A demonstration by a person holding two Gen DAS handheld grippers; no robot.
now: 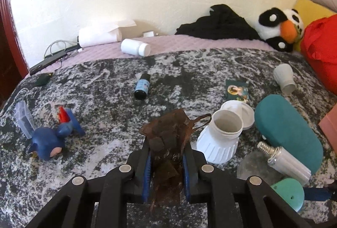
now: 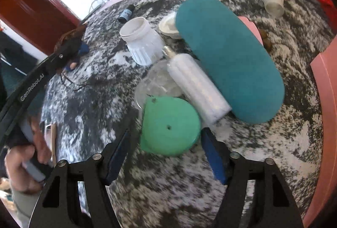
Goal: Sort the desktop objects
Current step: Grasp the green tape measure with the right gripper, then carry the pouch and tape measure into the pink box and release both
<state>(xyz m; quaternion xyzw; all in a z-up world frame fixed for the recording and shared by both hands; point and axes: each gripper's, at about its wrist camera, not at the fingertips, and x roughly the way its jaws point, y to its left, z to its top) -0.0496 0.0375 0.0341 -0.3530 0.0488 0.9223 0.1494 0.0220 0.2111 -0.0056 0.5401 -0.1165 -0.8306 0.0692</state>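
"GenRobot.AI" lettering marks left gripper (image 2: 63,53) clamping brown mask (image 1: 168,139).

The left wrist view looks low across the bed toward the wall, the open white jar (image 1: 220,137) just ahead to its right. The right wrist view looks steeply down, close, from nearer than the jar (image 2: 142,40). Both show the jar.

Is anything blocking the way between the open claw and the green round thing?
No. The right gripper is open with its jaws on either side of the green disc, and nothing visible lies between them.
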